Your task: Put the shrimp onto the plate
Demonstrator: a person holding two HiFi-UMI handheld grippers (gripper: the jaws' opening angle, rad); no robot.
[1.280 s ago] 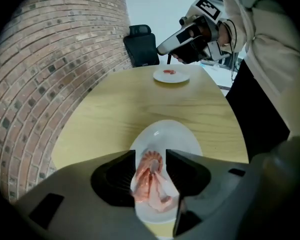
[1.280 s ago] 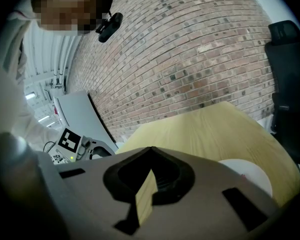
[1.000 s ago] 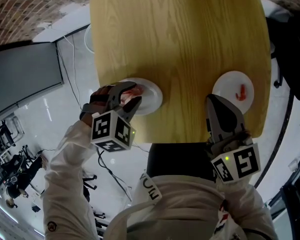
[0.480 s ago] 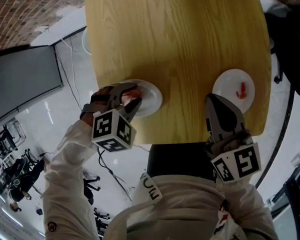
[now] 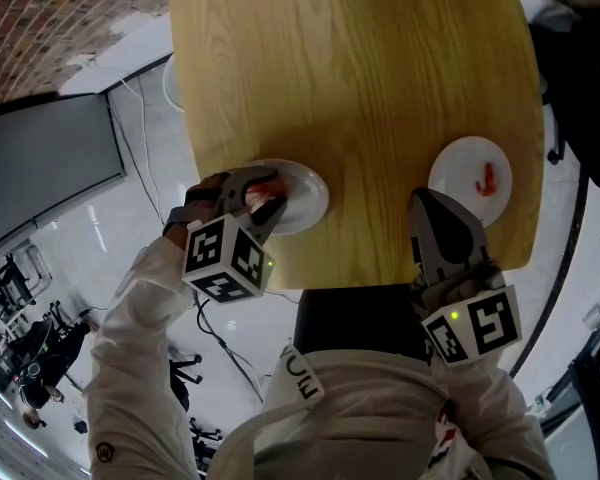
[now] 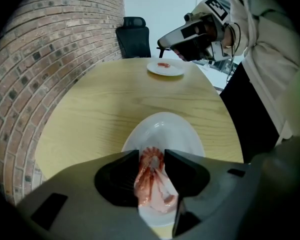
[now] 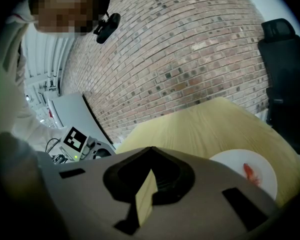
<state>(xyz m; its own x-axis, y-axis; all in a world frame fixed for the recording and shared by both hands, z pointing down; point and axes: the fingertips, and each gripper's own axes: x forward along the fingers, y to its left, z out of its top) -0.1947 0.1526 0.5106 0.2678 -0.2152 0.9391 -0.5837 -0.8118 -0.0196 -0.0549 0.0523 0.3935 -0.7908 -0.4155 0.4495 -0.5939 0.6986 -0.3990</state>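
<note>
Shrimp (image 6: 150, 179) lies on near plate (image 6: 182, 134) at tabletop (image 5: 380, 88) edge, between left gripper's (image 6: 152, 156) wide jaws. They've just been closing w/ it between them, prob. no firm pinch yet. Right gripper (image 7: 150, 151), jaws together & empty, hangs clear by other plate (image 5: 458, 168).

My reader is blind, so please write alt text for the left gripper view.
A pink, curled shrimp sits over a white round plate between the dark jaws of the left gripper, which have just been closing around it. Beyond, on the light wooden table, a second white plate holds another shrimp near the right gripper.
</note>
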